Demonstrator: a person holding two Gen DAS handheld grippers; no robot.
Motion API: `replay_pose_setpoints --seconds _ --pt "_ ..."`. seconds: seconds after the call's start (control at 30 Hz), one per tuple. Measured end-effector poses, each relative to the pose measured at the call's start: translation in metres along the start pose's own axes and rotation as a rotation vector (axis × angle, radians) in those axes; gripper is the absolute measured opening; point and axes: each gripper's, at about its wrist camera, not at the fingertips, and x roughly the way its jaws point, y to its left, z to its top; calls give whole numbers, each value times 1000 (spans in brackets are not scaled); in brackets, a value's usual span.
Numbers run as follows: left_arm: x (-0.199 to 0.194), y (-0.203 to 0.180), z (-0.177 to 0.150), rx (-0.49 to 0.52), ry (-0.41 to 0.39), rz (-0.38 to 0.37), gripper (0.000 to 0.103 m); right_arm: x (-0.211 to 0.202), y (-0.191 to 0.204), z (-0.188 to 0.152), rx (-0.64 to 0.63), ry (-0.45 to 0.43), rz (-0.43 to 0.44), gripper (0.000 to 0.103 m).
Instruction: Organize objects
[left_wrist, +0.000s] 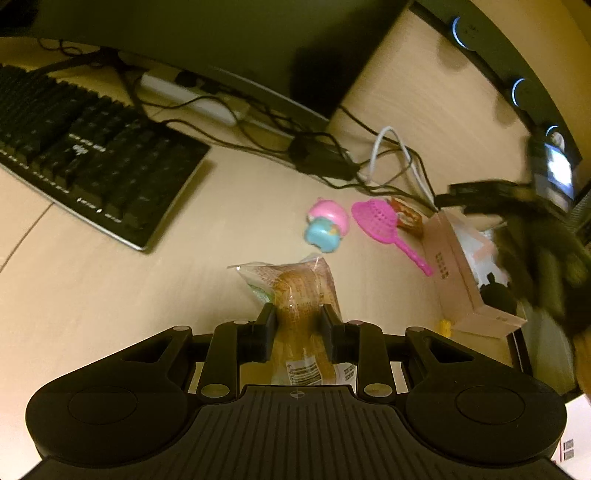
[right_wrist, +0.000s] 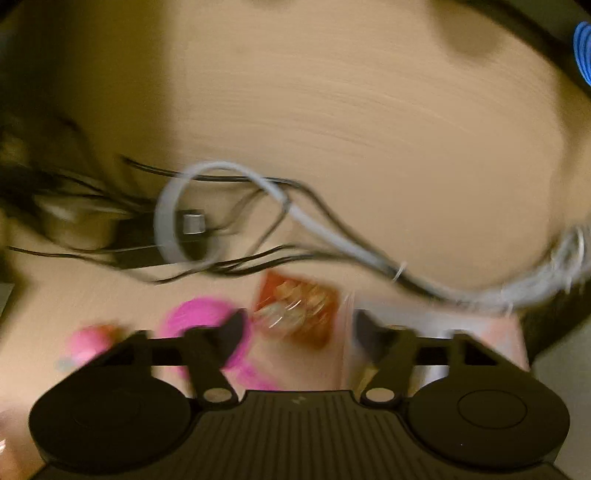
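My left gripper (left_wrist: 297, 314) is shut on a bread roll in a clear wrapper (left_wrist: 301, 291) and holds it over the wooden desk (left_wrist: 110, 295). Beyond it lie a pink and blue toy (left_wrist: 327, 225), a pink toy strainer (left_wrist: 384, 225) and a small red snack packet (left_wrist: 406, 216). An open cardboard box (left_wrist: 469, 273) stands to the right. My right gripper (right_wrist: 299, 325) is open and empty above the red snack packet (right_wrist: 299, 314), with the pink strainer (right_wrist: 199, 317) by its left finger. The right wrist view is blurred.
A black keyboard (left_wrist: 85, 155) lies at the left. A monitor stand (left_wrist: 317, 74), a power strip (left_wrist: 192, 99) and tangled black and white cables (left_wrist: 391, 158) run along the back. The cables (right_wrist: 258, 206) lie just beyond my right gripper.
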Motion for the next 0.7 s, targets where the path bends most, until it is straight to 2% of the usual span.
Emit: replay_pose_setpoints --seconds 0.07,0.17,0.23,0.37,0.4,0.47,0.6,0.7 --pt "-1 7 1 -5 9 5 29 39 10 14 -44 54 -100 27" --pt "-2 14 4 -1 20 17 29 74 27 26 -138 31 -250 25" --pt "-3 17 5 -1 22 20 29 92 34 33 -160 36 -305 25" --pt "-5 24 5 -2 27 26 29 118 49 31 -249 71 -360 27" --pt "-6 27 4 -5 28 25 29 118 52 28 -269 74 -357 26" --pt "-6 31 5 -10 30 22 29 113 56 20 -273 90 -283 24" --pt "0 31 7 -13 39 1 29 91 72 -7 -344 74 -230 24" --pt "5 25 9 0 46 -21 29 66 74 -29 -297 95 -120 24"
